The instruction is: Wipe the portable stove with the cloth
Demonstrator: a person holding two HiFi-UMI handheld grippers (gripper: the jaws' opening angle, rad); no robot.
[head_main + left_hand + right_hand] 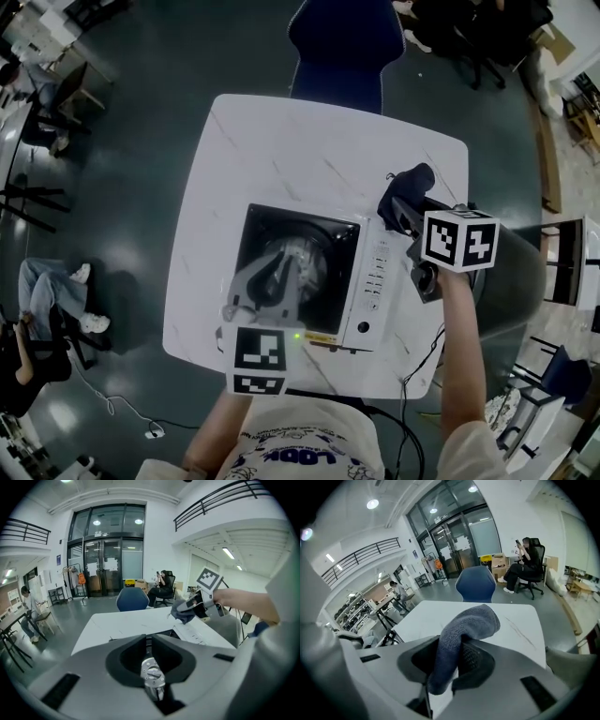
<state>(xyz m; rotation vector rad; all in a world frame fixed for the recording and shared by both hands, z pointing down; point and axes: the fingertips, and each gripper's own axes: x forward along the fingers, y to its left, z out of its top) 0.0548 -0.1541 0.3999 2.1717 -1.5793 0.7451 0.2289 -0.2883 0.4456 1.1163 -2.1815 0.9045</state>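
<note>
Head view: a white portable stove with a black recessed top and a strip of controls down its right side (373,281) sits at the middle of a square white marble-pattern table (281,141). Its front edge faces 6 o'clock, where a small green light glows.

The left gripper (284,261) hangs over the stove's black burner area and points toward 12 o'clock, with its marker cube at the stove's 6 o'clock edge. In the left gripper view its jaws (147,641) are pressed together with nothing between them.

The right gripper (399,208) is at about 2 o'clock from the stove, just off the stove's far right corner and over bare tabletop. It pinches a dark blue-grey knitted cloth (413,180), which bunches up beyond the jaws toward 12 o'clock. The right gripper view shows the cloth (469,623) clamped between the two jaws (450,645), its upper fold flopped over to the right and its lower end hanging down through the gap. The cloth is clear of the stove.

A blue upholstered chair (345,42) stands at the table's 12 o'clock side.
</note>
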